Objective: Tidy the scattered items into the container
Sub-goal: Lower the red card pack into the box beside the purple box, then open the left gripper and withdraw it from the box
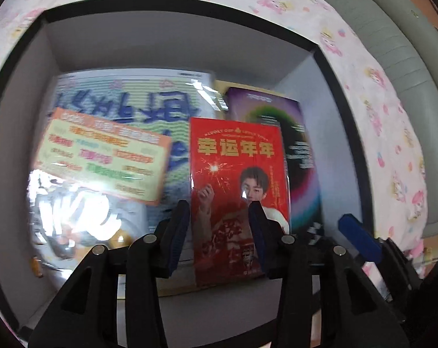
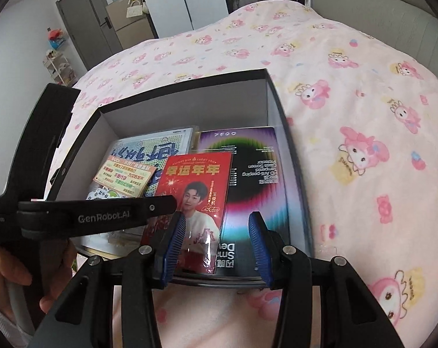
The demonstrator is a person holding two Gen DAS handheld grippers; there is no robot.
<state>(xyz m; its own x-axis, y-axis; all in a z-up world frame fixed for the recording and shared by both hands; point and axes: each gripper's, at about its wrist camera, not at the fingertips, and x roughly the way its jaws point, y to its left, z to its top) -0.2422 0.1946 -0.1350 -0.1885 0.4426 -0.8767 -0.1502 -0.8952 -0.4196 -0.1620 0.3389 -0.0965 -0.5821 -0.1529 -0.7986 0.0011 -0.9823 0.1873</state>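
The left gripper (image 1: 219, 217) hung low over the box (image 2: 187, 79), and its blue pads (image 1: 182, 217) stood apart with nothing squeezed between them. The red card (image 1: 239, 191) showed in the gap, but it lay down inside the box on top of the other things. The right gripper (image 2: 216, 237) hovered above the near edge of the box, its pads (image 2: 175, 240) apart too and holding nothing.

The red card sat in a shiny clear sleeve. It looked thin, light and a bit bendy, and the sleeve looked slippery. A pinch on one short edge seemed the safest hold, not the flat face.

Beside it, against the right wall of the box, lay a purple packet (image 2: 253, 171). Toward the left wall lay an orange card (image 2: 123, 175) on a big blue-lettered sheet (image 2: 155, 150). The box stood on a pink blanket (image 2: 363, 145).
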